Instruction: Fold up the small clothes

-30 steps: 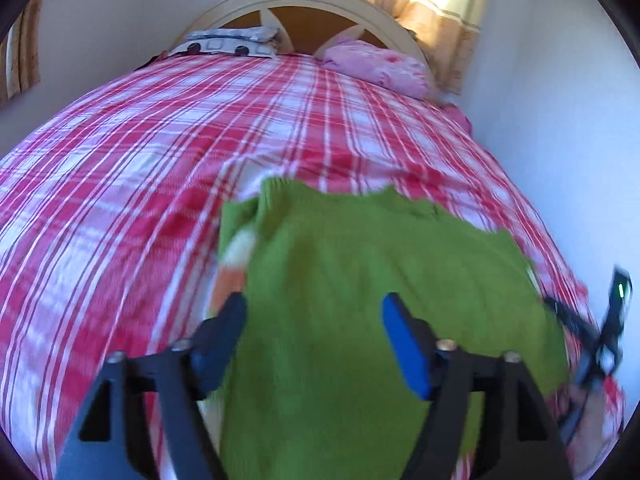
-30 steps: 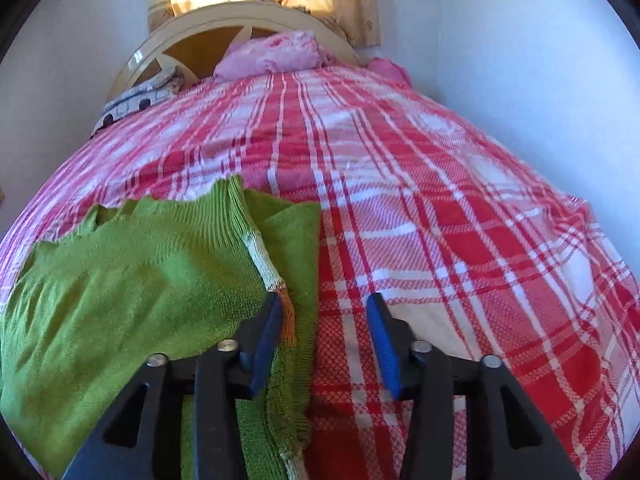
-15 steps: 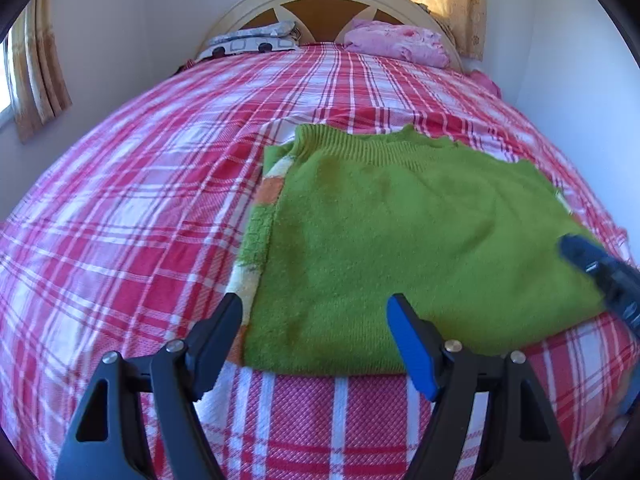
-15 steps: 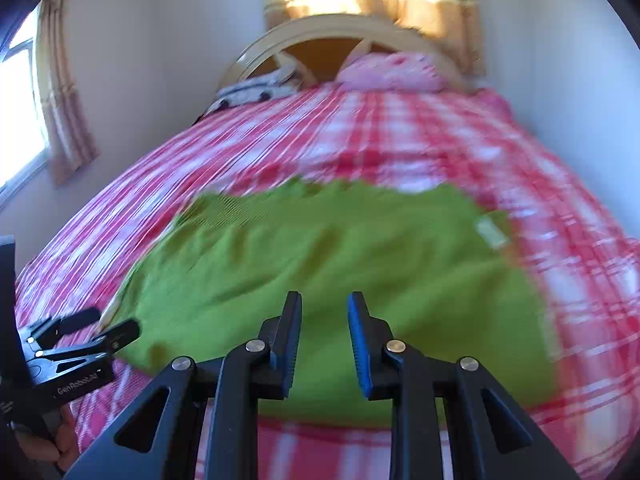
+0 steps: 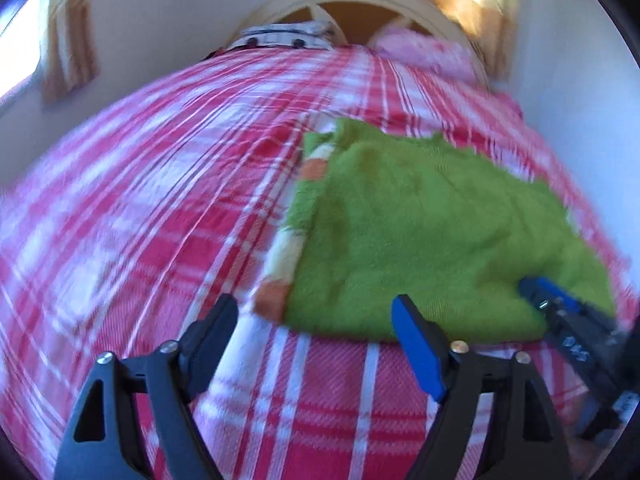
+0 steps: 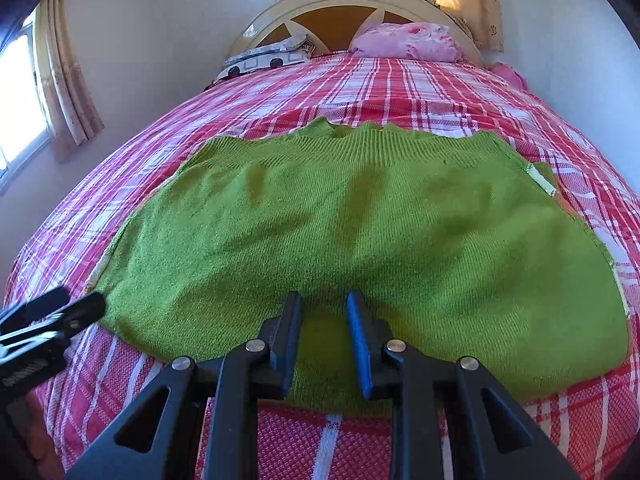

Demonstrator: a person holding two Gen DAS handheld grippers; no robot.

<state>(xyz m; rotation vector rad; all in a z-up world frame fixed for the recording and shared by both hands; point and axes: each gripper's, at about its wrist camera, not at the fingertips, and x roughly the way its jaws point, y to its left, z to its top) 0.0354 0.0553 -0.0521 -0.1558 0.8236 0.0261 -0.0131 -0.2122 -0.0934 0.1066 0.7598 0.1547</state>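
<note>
A green knit sweater (image 6: 360,224) lies flat on the red plaid bed, sleeves folded in, with an orange and white striped sleeve edge showing at its left side (image 5: 288,248). It also shows in the left wrist view (image 5: 424,232). My left gripper (image 5: 316,340) is open and empty, just in front of the sweater's near left corner. My right gripper (image 6: 322,336) is narrowly open and empty, above the middle of the sweater's near hem. The right gripper's tip shows in the left wrist view (image 5: 560,308) at the hem.
The red plaid bedspread (image 6: 400,84) covers the whole bed. A pink pillow (image 6: 408,42) and a patterned pillow (image 6: 264,56) lie at the headboard. Walls stand close on the right and left; curtained windows at the back and left.
Both grippers have pulled back to the sweater's near hem. The left one swung left towards the near left corner. The right one came to the hem's middle and narrowed.
</note>
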